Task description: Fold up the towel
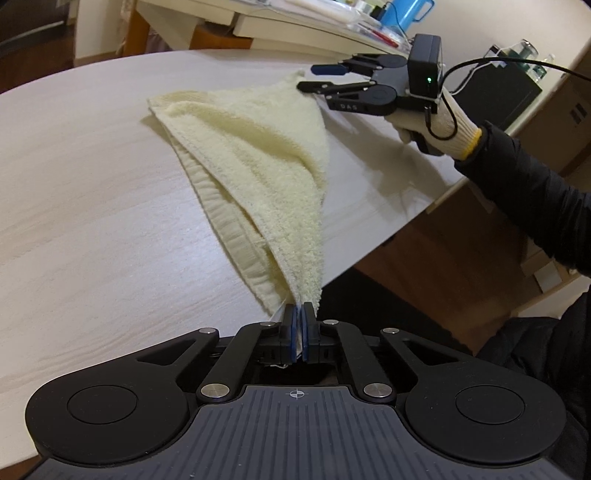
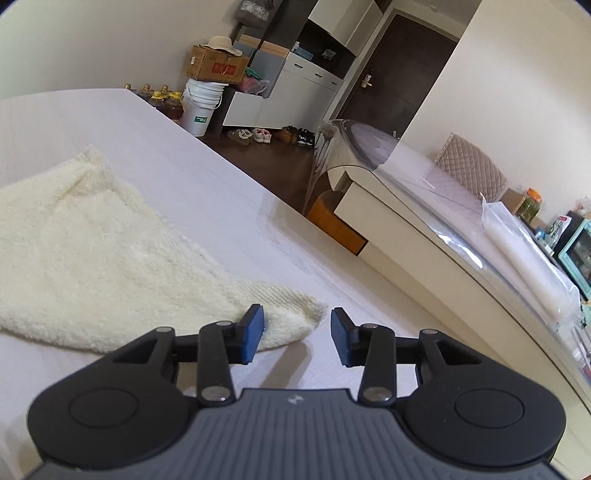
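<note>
Left gripper (image 1: 300,314) clenched on near corner of cream terry-cloth towel (image 1: 255,155), lifting it off the pale wood-grain table (image 1: 92,192). Right gripper (image 2: 297,332) released, jaws straddling the towel's far corner, near table's edge.

Cream towel (image 1: 255,155) on pale wood-grain table (image 1: 92,192), folded to rough triangle, ribbed hem along left edge. Near corner lifted, pinched between blue pads of left gripper (image 1: 299,314); jaws closed on fabric. Right gripper (image 1: 314,78) at towel's far corner, 2 fingers apart, lower finger touching or just over fabric edge. Gloved hand (image 1: 432,118) holds right gripper; black sleeve (image 1: 524,199) behind. Cluttered desk (image 1: 295,26) beyond table.
</note>
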The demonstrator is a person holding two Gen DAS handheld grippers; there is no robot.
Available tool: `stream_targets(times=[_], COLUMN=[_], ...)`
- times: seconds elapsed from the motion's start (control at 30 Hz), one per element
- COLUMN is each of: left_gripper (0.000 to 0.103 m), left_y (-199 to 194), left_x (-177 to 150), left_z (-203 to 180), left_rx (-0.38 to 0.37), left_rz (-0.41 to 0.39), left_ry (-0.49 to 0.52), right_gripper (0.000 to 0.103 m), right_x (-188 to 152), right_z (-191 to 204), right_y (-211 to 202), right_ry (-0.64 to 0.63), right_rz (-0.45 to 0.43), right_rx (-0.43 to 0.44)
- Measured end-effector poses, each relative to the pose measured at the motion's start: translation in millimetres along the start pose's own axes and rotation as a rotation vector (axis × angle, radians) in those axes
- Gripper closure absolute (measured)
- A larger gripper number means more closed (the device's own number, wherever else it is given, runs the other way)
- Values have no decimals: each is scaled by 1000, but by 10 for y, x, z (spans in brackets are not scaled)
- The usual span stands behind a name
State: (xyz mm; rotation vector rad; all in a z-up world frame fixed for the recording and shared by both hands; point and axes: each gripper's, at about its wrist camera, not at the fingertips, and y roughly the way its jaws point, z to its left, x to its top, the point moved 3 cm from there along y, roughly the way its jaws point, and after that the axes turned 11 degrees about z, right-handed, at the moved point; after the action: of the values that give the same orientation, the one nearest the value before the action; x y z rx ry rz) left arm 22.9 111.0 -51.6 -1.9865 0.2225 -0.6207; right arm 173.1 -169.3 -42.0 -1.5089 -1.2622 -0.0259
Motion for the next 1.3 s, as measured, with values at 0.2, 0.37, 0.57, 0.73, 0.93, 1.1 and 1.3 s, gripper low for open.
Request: stream_targets(times=[0.2, 0.37, 0.57, 0.73, 0.93, 1.1, 1.3], left_gripper=[101, 100, 89, 86, 84, 82, 102], left_y=[-84, -194, -407, -394, -13, 279, 274], left_x=[-69, -138, 8, 500, 1276, 1515, 1557], left_z=[5, 9, 121, 328, 537, 625, 607], left_rx=[60, 46, 45, 147, 306, 411, 419], left_rz=[5, -1, -64, -113, -118, -84, -96], left_ry=[6, -2, -13, 9, 144, 243, 301], right_gripper=[59, 58, 59, 59, 58, 58, 58], right_x=[18, 33, 44, 54, 11, -12, -31], right_z=[-32, -106, -122, -25, 173, 217, 249], right_y=[32, 76, -32, -253, -322, -280, -256], right_ry=[-12, 4, 23, 43, 38, 49, 44], right_rz=[12, 21, -5, -55, -54, -47, -46], right_rx=[-41, -49, -52, -10, 72, 93, 105])
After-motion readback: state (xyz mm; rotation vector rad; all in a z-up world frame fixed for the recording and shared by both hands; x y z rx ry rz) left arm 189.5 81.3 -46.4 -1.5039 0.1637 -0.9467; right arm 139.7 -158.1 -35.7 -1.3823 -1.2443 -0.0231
